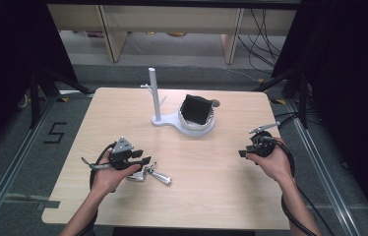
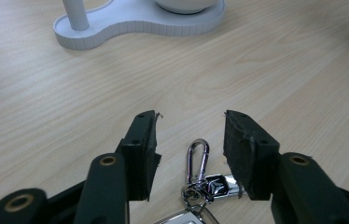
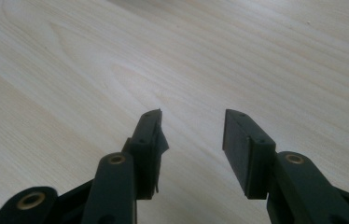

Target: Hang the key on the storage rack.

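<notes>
Wooden table (image 1: 197,196), seen from above. White stand (image 1: 172,120) at far centre: upright post (image 1: 153,93) on a flat base, round white dish (image 1: 197,125) joined to that base, dark squarish object (image 1: 195,109) resting tilted in the dish. Small round dark item (image 1: 215,103) just behind the dish, too small to identify.

Key bunch (image 1: 152,173) lying flat on the table, well nearer the person than the stand and left of it: silver carabiner clip (image 2: 197,156), ring, silver key with emblem.

Left gripper (image 1: 142,161) low over the table, well short of the stand, jaws apart and straddling the carabiner end of the bunch; right pad close against the key's side, actual contact impossible to judge; nothing clamped. In left gripper view (image 2: 190,140), clip lying in the gap, stand base (image 2: 135,25) beyond.

Right gripper (image 1: 243,153) well to the right of the stand, held in the person's hand near the table's right edge, jaws apart, nothing between them. In right gripper view (image 3: 192,140), bare wood grain beneath.
</notes>
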The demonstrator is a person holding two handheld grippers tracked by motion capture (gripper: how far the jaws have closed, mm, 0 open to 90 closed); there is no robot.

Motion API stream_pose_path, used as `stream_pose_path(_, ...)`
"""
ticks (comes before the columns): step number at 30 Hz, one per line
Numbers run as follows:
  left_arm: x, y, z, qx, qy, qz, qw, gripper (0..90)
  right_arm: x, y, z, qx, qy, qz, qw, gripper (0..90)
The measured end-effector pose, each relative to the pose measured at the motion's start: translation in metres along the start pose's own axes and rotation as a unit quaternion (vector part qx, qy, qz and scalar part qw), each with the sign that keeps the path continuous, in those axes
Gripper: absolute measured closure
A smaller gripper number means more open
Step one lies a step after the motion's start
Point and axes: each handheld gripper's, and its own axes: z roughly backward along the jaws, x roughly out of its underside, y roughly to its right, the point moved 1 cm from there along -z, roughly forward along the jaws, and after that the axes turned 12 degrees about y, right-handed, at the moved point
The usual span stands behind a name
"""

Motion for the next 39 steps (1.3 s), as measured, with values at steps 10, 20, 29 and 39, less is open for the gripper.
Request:
stream_pose_path(10,-0.009,0.002,-0.013,0.013,-0.062,-0.013,0.9979,61.8,-0.007,0.003,0.0,-0.002,-0.001,0.01,1.0,58.1)
stream_pose_path(20,-0.014,0.005,-0.028,0.036,-0.157,-0.052,0.9855,68.4,-0.011,-0.001,0.001,-0.008,-0.002,0.017,0.9998,58.2)
stream_pose_path(29,-0.021,0.007,-0.041,0.037,-0.218,-0.054,0.9737,70.1,-0.013,-0.003,0.001,-0.008,-0.007,0.013,0.9999,58.2)
stream_pose_path(39,-0.031,0.008,-0.054,0.042,-0.284,-0.085,0.9543,71.0,-0.013,-0.003,0.0,-0.01,-0.001,0.017,0.9998,58.1)
